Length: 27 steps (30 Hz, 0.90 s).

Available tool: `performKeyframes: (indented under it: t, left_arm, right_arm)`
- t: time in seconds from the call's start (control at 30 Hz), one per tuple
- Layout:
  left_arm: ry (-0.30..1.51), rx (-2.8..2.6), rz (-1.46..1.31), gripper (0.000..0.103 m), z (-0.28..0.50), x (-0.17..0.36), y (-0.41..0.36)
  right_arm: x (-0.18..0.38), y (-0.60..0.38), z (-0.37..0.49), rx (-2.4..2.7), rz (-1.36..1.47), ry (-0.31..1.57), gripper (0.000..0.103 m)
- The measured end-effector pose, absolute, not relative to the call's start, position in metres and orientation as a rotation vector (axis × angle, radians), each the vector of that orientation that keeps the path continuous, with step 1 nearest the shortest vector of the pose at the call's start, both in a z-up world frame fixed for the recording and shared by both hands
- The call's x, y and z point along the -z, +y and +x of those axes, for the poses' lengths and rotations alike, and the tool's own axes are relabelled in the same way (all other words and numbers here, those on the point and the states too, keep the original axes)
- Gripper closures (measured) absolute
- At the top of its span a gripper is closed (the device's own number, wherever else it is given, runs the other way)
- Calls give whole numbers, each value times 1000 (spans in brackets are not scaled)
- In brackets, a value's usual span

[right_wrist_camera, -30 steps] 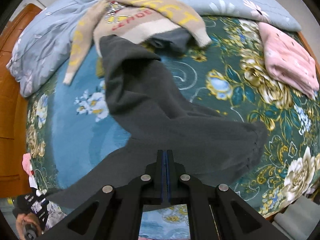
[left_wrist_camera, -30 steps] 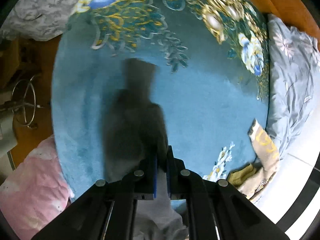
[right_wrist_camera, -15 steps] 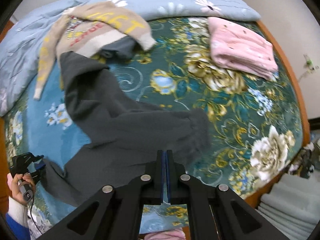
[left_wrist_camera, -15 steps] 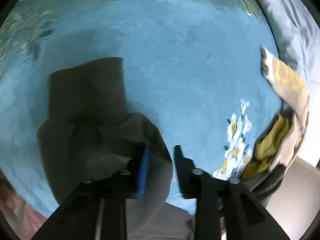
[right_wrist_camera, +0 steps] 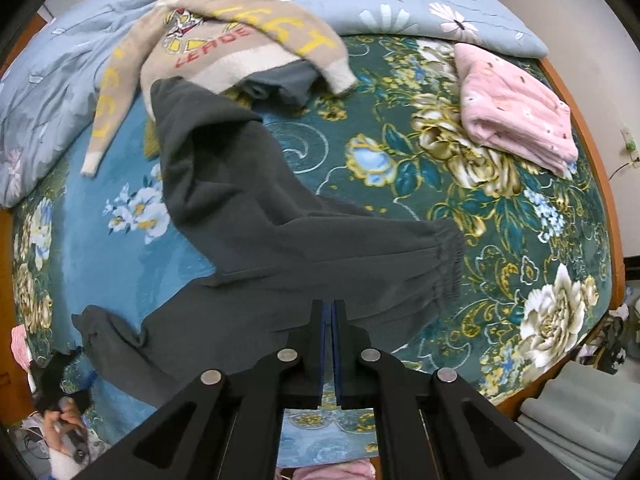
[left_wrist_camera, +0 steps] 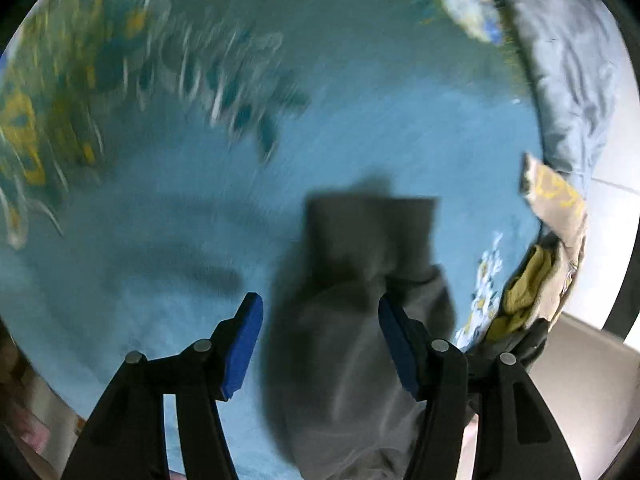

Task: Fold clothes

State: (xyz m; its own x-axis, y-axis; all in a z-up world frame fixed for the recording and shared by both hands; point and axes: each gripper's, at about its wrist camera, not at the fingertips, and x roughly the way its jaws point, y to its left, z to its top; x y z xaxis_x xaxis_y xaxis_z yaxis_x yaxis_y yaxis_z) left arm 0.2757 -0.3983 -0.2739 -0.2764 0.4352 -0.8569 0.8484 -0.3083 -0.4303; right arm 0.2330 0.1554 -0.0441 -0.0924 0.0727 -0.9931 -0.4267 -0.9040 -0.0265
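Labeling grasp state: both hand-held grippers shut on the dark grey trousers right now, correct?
Not quite. The right hand-held gripper is shut on the dark grey trousers, but the left wrist view shows the left hand-held gripper open, its blue pads spread wide either side of the cloth.

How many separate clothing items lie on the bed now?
4 visible: dark grey sweatpants across the middle, beige knit sweater behind, grey-blue garment under it, folded pink garment right. Others may be hidden.

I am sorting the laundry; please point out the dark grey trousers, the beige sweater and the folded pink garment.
dark grey trousers (right_wrist_camera: 256,216): right wrist view, on the upper leg.
beige sweater (right_wrist_camera: 216,46): right wrist view, on the chest print.
folded pink garment (right_wrist_camera: 516,116): right wrist view, on the top layer.
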Motion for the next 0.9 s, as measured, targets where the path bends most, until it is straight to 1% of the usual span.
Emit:
performKeyframes:
  t: [0.03,0.07,0.13,0.2,0.37,0.43,0.53,0.63,0.7,0.77,0.83,0.87,0.9]
  left_arm:
    - [1578,1597,1617,44,276,278,-397]
    - [1576,1585,1614,49,277,282,-395]
    - [1585,1571,1613,89,276,285,-392]
    - [1558,1616,1606,96,273,276,-390]
    - [1441,1810,1480,97,290,225,-409]
    - [1337,1784,1499,97,301,227,-420]
    - [1198,1601,1632,97,320,261,-435]
    - [1190,1543,1661,96,321,265,-436]
    - [1144,1562,1685,96,311,253,-431]
    - [1126,1553,1703,88,303,239,-428]
    - [1078,1577,1668,70,295,216,-428]
    - [1049,1591,1652,67,290,204,-427]
    - [969,1635,1644,65,278,190,-423]
  right_arm:
    - [45,152,231,-2061,-1854,388,99]
    - [45,149,229,-2063,-1858,387,99]
    - [44,146,226,-2074,-1857,382,99]
    - [42,144,223,-2081,-1857,380,99]
    - [39,146,220,-2099,-1832,415,99]
    - [41,149,221,-2090,-1828,432,99]
    - [47,158,225,-2063,-1819,497,99]
    - [52,168,231,-2037,-1803,562,99]
    - [56,176,233,-2026,-1791,600,99]
    - [60,184,233,-2011,-1785,641,99]
    - [64,193,233,-1999,-1768,692,99]
    - [66,197,233,-1994,-1760,714,99]
    - [68,201,233,-1988,-1752,736,99]
